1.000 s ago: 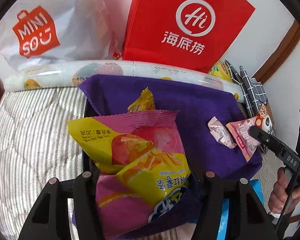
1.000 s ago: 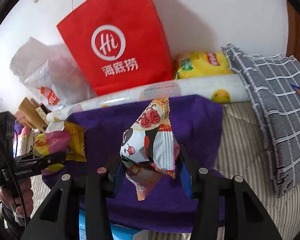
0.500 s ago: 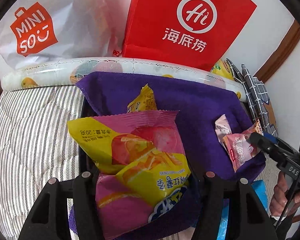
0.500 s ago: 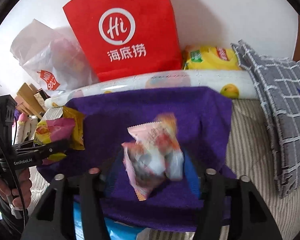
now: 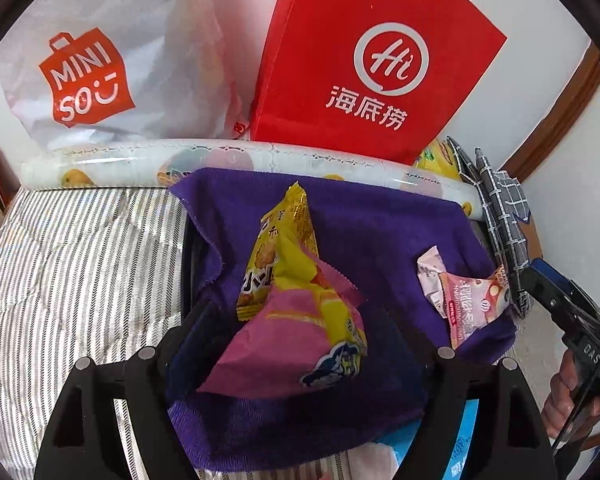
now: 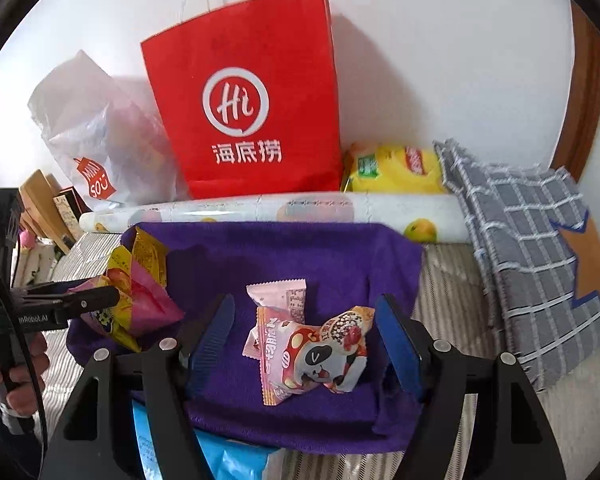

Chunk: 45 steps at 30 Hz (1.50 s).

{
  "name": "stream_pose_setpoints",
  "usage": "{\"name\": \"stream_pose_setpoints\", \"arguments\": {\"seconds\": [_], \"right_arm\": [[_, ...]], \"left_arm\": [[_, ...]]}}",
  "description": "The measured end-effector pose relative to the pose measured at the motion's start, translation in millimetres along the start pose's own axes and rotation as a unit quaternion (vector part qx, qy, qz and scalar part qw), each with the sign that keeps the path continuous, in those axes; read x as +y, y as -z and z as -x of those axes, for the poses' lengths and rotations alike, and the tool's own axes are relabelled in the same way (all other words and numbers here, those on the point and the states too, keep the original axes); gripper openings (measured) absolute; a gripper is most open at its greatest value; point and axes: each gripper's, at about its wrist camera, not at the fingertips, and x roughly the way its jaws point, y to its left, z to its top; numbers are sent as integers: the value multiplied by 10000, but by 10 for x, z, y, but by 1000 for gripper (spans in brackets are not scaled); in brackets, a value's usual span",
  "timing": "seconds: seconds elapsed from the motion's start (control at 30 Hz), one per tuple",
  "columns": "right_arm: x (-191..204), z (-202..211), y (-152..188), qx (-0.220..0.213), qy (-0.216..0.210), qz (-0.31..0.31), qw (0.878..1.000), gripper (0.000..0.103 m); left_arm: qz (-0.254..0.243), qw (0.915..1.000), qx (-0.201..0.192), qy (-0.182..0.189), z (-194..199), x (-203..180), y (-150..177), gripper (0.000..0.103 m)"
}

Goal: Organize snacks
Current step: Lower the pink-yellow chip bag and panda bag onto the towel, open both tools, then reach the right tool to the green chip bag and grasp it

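Glossy foil snack packets on fuzzy purple cloth

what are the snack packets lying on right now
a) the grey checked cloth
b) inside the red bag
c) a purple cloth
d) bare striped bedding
c: both the panda packet and the pink-yellow packet rest on the purple cloth, between the opening tongs; the red bag stands behind against the wall.
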Motion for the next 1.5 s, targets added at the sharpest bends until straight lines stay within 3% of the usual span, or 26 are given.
{"name": "stream_pose_setpoints", "arguments": {"seconds": [0.13,0.4,0.57,0.63,0.7,0.8,0.9,1.07,1.13,1.37,1.43,1.5], "right_arm": [[48,183,59,-112,149,30,9998,73],[89,569,229,-220,870,32,9960,73],[72,755,349,123,562,-295,9979,73],[90,862,404,109,567,-374,9976,75],[120,979,460,98,663,-407,9969,86],[177,1110,525,171,896,-416,9950,90],[240,1226,597,159,1111,-342,9931,90],[286,1415,773,-176,889,-477,9947,90],[301,1467,864,-280,793,-554,9949,90],[452,1431,1152,39,510,-636,9967,89],[495,1396,1241,216,284,-714,9968,81],[554,1346,1314,396,76,-754,9963,64]], "left_arm": [[-45,10000,-40,64,111,-33,41,81],[-214,9998,-59,4,387,-127,235,81],[-242,9996,-162,42,618,-169,375,81],[-316,9993,-224,1,715,-195,439,81],[-494,9983,-290,-127,810,-241,526,81],[-706,9965,-363,-250,903,-302,658,81],[-741,9963,-428,-106,990,-333,769,81],[-353,9978,-336,454,1119,-261,908,81],[-285,9983,-370,340,1160,-250,954,81],[-125,9987,-471,174,1350,-115,1136,81],[-109,9989,-437,97,1370,-78,1184,80],[-114,9990,-443,2,1394,-39,1228,80]]}}
